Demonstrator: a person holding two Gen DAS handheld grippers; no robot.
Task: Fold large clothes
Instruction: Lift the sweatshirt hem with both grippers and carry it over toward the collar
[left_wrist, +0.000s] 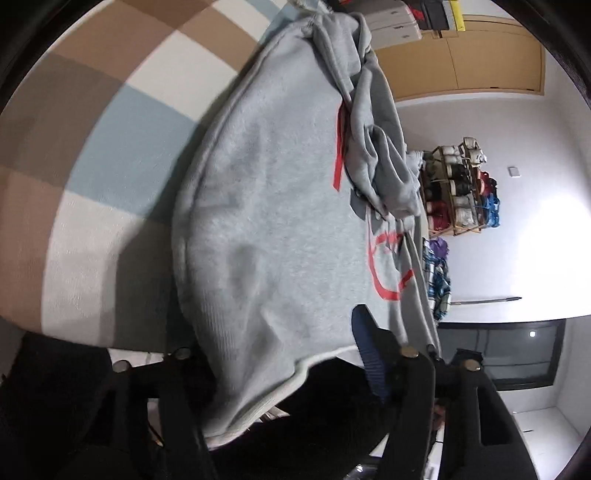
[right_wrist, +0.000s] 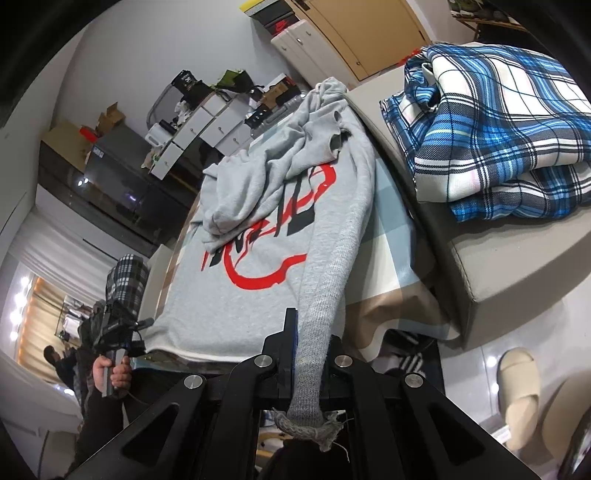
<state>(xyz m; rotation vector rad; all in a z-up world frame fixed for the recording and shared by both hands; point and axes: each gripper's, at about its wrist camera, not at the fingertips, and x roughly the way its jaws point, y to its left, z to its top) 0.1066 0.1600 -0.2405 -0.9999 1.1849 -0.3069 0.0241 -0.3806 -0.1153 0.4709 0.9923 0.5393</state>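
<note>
A grey sweatshirt (left_wrist: 277, 221) with a red and black print (right_wrist: 266, 236) lies spread on a checked bed cover (left_wrist: 110, 155), its hood bunched at the far end. In the left wrist view its hem drapes over my left gripper (left_wrist: 284, 332). The jaws stand apart: one blue-padded finger (left_wrist: 369, 350) shows bare and the other is hidden under the cloth. My right gripper (right_wrist: 306, 332) is shut on the long grey sleeve (right_wrist: 332, 266), and the frayed cuff (right_wrist: 306, 424) hangs out behind the jaws. The right wrist view also shows the left gripper (right_wrist: 142, 334), held by a hand (right_wrist: 110, 373) at the hem's left corner.
Folded blue plaid clothes (right_wrist: 498, 129) are stacked on a grey padded bench (right_wrist: 517, 258) right of the bed. A beige slipper (right_wrist: 517, 384) lies on the floor. A wooden rack with rolled items (left_wrist: 458, 184) stands by the wall. Drawers and boxes (right_wrist: 207, 118) line the far side.
</note>
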